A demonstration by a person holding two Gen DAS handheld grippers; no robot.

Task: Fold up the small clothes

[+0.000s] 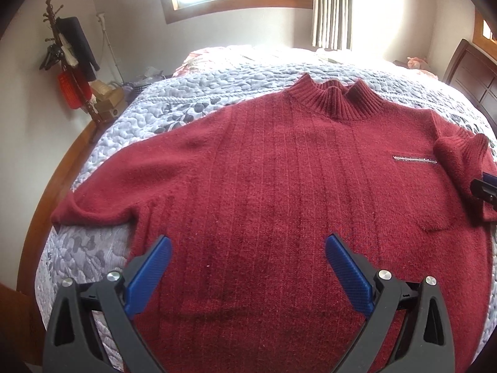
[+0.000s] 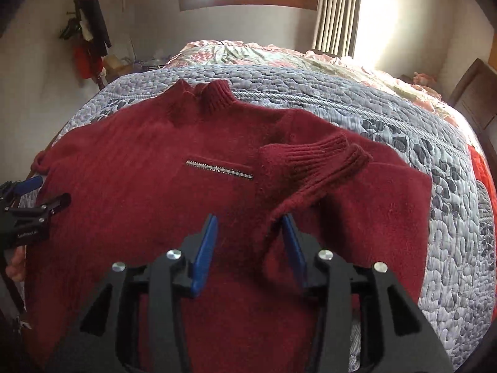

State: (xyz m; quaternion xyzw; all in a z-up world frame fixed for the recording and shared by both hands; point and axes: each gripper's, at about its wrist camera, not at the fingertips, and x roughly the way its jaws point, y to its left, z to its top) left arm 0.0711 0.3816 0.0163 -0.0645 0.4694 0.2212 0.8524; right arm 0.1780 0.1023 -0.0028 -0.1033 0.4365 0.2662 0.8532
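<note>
A dark red knitted sweater [image 1: 264,171] lies front up on the bed, its ribbed collar [image 1: 335,99] pointing away from me. Its left sleeve [image 1: 108,199] stretches out flat. The other sleeve [image 2: 310,168] is folded across the chest, with its cuff beside a sparkly pocket strip [image 2: 219,169]. My left gripper [image 1: 248,245] hovers wide open over the lower body of the sweater, holding nothing. My right gripper [image 2: 250,228] is open above the folded sleeve; the sleeve's edge runs between its blue pads [image 2: 208,248] without being pinched. The left gripper [image 2: 43,194] also shows at the sweater's left side.
A grey quilted bedspread [image 1: 174,115] covers the bed, with a wooden frame [image 1: 40,217] at the left edge and a dark headboard [image 1: 472,71] at the right. A coat stand [image 1: 71,52] with hanging items stands in the far left corner. A window and curtain [image 1: 332,6] are behind.
</note>
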